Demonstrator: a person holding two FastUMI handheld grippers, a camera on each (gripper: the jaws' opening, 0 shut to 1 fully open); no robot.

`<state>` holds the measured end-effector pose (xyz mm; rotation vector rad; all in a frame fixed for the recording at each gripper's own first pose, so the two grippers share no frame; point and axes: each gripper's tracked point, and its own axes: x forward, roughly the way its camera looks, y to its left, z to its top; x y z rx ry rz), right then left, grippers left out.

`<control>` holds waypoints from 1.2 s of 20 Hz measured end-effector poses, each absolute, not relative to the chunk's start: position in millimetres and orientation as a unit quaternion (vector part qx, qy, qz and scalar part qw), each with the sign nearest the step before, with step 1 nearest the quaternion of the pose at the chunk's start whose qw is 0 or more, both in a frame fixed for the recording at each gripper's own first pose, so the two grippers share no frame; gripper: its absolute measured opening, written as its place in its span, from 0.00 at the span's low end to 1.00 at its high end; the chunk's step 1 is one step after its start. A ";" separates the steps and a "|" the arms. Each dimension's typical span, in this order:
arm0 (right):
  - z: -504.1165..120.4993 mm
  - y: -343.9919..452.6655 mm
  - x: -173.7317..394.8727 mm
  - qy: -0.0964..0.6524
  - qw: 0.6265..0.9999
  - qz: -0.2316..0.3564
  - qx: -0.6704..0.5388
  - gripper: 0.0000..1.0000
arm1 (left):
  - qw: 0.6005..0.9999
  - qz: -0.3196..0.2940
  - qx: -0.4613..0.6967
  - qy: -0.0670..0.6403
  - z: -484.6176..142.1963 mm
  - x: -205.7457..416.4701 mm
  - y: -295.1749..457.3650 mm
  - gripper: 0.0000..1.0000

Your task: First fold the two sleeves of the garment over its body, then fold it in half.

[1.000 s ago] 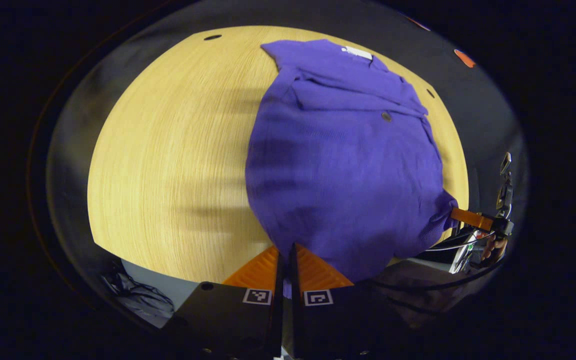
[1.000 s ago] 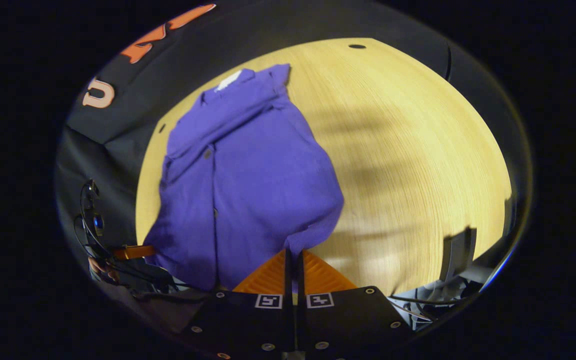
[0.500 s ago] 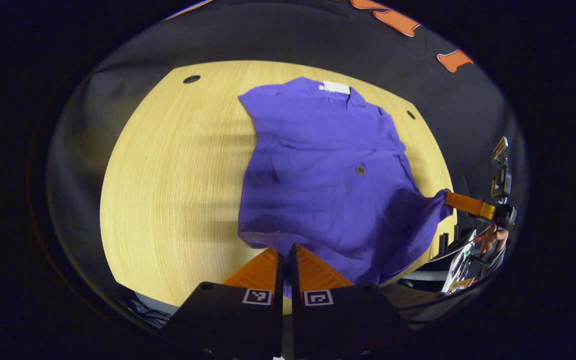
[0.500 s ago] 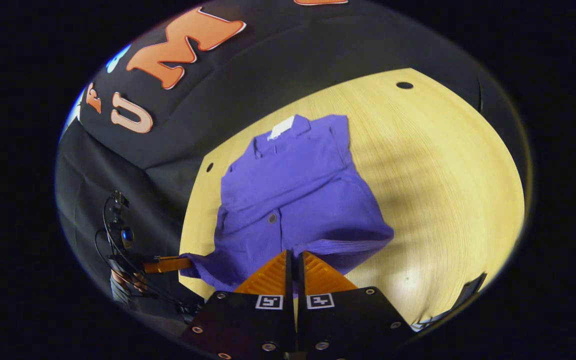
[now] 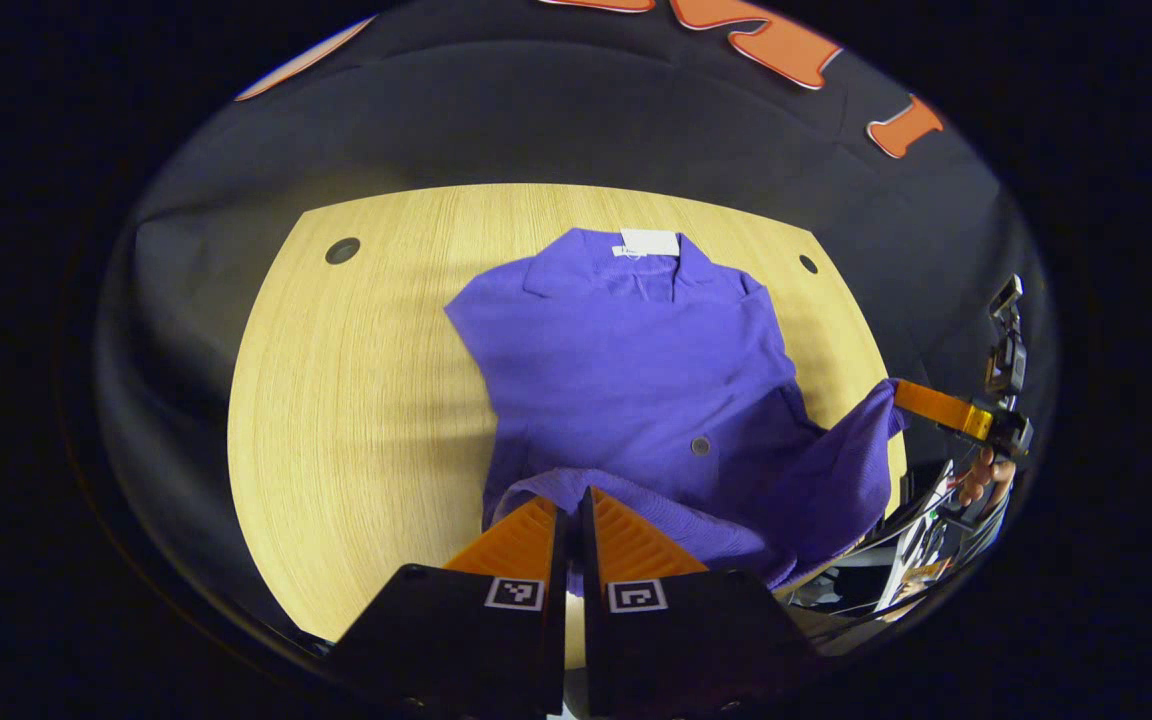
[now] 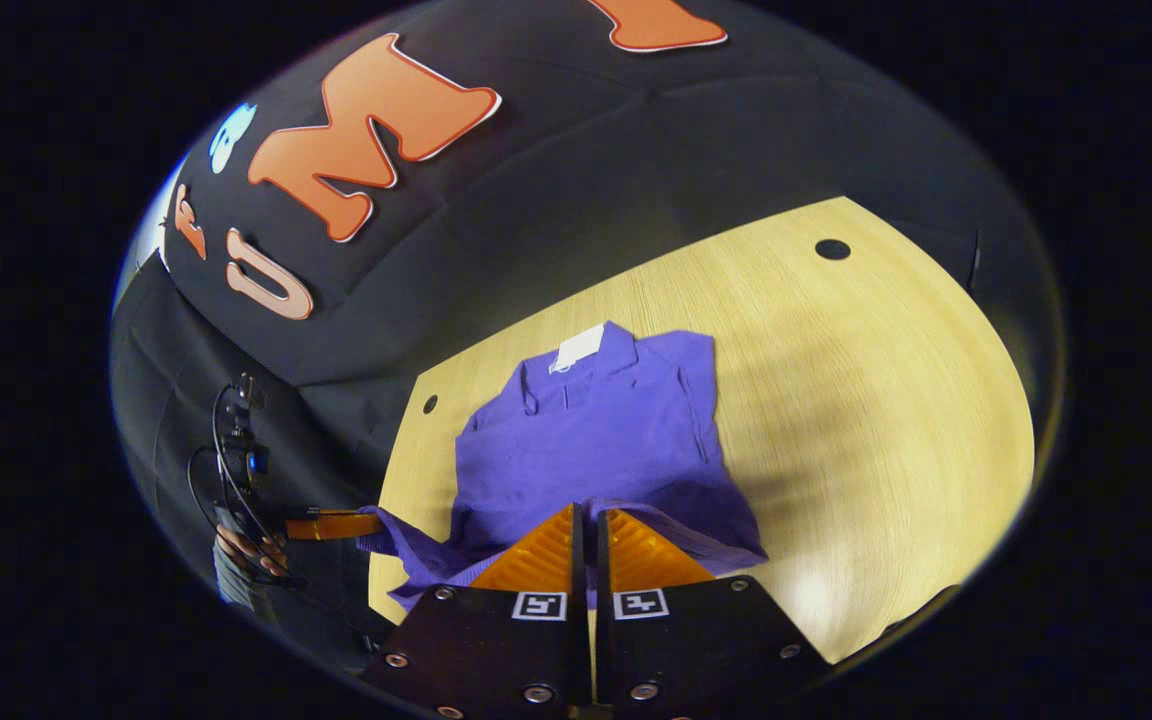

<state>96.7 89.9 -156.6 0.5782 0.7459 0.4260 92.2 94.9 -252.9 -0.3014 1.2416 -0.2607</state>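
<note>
A purple polo shirt (image 5: 626,360) lies on the wooden table (image 5: 356,400), collar and white label (image 5: 650,242) at the far end. Its hem is lifted off the table and hangs between both grippers. My left gripper (image 5: 571,505) is shut on one hem corner, the cloth bunched over its orange fingers. The right gripper (image 5: 901,392) pinches the other corner at the right edge of the left gripper view. In the right gripper view the shirt (image 6: 596,440) lies ahead, my right gripper (image 6: 586,520) is shut on the hem, and the left gripper (image 6: 366,522) holds its corner at the left.
The table has small round holes near its far corners (image 5: 343,250) (image 5: 809,263) (image 6: 832,249). Bare wood (image 6: 886,400) spreads beside the shirt. A hand (image 5: 981,480) with cables holds the right gripper off the table's edge. Black cloth walls stand behind the table.
Both grippers have risen and moved toward the collar with the hem in them. The shirt's lower half has peeled off the table and now arches over its upper half.
</note>
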 end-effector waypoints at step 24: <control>-174.8 63.2 314.5 0.367 0.857 0.123 0.339 0.02 | 0.829 -0.019 -0.276 0.485 -292.3 290.6 145.6 0.11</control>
